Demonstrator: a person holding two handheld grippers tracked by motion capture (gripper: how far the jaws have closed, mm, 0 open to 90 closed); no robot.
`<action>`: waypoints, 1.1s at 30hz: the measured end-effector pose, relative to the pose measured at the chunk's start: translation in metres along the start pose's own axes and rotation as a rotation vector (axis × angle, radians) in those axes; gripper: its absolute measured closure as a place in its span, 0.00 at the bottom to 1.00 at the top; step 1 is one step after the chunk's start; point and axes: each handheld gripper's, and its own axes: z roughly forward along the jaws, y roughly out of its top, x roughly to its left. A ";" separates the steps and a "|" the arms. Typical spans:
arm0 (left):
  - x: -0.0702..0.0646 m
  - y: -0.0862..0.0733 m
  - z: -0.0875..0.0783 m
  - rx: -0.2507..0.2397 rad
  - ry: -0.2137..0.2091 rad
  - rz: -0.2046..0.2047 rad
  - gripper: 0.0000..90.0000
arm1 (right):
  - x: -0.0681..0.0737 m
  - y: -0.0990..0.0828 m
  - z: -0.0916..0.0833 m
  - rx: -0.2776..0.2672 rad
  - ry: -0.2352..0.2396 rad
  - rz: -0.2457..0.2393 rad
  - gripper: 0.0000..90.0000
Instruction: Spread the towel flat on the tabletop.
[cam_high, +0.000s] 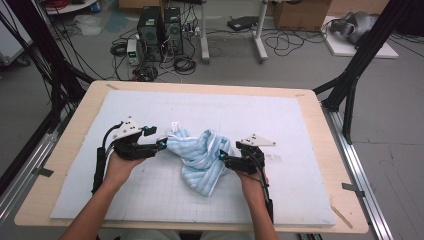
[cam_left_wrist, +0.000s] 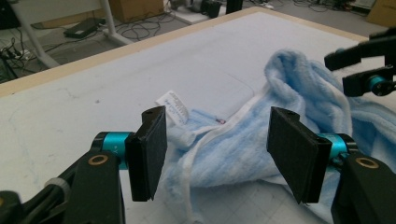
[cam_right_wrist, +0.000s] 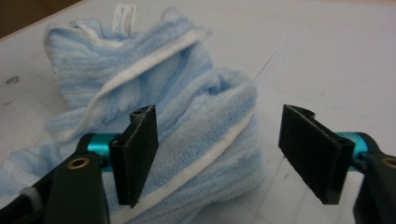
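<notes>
1. Forearms are entering from the near edge of the table (cam_high: 60, 165); I am holding one set of tongs in each hand.
2. I am seeing the left tongs (cam_left_wrist: 217, 154) standing apart, with the blue towel (cam_high: 202, 152) lying beyond and between the pads, unclamped.
3. I am seeing the right tongs (cam_right_wrist: 217, 154) standing apart too, the left pad just in front of a towel fold; I cannot tell whether it is touching.
4. I am noting the towel lying crumpled mid-table on the pale mat (cam_high: 280, 115), between both tongs.
5. Its white label (cam_left_wrist: 173, 106) is sticking up at the left end.
</notes>
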 end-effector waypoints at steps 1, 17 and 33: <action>0.001 -0.001 -0.001 -0.003 0.001 -0.005 0.43 | 0.000 -0.001 0.003 0.026 0.017 0.001 0.46; 0.010 -0.006 -0.010 -0.027 0.034 -0.031 0.42 | -0.020 -0.029 -0.063 -0.062 -0.084 -0.075 0.91; 0.016 -0.017 -0.018 -0.063 0.053 -0.089 0.36 | -0.041 -0.040 -0.095 -0.122 -0.160 -0.011 0.57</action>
